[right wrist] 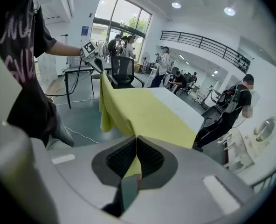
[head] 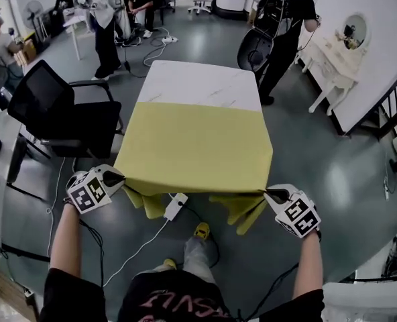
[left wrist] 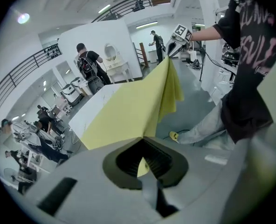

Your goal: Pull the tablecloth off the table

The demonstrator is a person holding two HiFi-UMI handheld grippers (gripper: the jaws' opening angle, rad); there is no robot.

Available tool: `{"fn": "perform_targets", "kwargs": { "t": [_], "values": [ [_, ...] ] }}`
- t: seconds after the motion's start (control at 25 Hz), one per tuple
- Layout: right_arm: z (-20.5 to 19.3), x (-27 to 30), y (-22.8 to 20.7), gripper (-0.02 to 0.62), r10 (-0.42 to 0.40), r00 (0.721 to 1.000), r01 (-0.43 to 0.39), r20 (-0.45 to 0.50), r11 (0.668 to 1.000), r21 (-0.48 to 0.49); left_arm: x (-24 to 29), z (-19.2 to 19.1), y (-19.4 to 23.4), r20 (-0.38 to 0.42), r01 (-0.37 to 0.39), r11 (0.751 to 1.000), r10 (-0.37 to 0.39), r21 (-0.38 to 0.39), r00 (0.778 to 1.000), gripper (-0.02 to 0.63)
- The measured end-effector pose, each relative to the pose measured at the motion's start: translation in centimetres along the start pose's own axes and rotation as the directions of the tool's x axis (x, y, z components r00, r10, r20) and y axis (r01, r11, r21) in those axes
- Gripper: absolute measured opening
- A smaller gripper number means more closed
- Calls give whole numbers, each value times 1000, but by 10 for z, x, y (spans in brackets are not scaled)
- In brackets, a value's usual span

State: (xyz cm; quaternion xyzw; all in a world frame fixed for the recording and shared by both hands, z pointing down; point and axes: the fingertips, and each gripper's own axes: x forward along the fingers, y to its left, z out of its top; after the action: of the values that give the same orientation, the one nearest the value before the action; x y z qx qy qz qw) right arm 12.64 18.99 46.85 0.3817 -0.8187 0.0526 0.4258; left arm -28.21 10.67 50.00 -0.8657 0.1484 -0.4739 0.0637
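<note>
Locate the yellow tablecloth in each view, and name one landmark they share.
Head view: tablecloth in the centre, covering the near part of the tabletop.
Left gripper view: centre, rising from the jaws toward upper right.
Right gripper view: centre, running from the jaws toward upper left.
Shared landmark: the bare white tabletop beyond it.

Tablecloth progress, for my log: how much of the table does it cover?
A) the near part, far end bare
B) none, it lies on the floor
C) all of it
A: the yellow tablecloth covers the near part; the white table shows bare at its far end.
</note>
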Motion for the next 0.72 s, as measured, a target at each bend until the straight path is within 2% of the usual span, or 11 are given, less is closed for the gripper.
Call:
{"fn": "perform_targets", "kwargs": {
  "t": [0.2,0.32,0.52,0.72],
  "values": [
    [-12,-52,45,18,-57,997,52,47,993,105,-41,13,-44,38,-24,999,26,-40,999,8],
    [-24,-77,61,20,-58,997,52,41,992,119,-57,27,-69,58,-29,998,32,-50,998,8],
    [-34,-110,61,20,-85,990,65,112,983,169,-74,53,-98,87,-64,993,73,-102,994,8],
    [-46,-137,55,20,-137,966,87,219,970,226,-82,85,-131,158,-126,973,157,-194,975,8]
  ]
}}
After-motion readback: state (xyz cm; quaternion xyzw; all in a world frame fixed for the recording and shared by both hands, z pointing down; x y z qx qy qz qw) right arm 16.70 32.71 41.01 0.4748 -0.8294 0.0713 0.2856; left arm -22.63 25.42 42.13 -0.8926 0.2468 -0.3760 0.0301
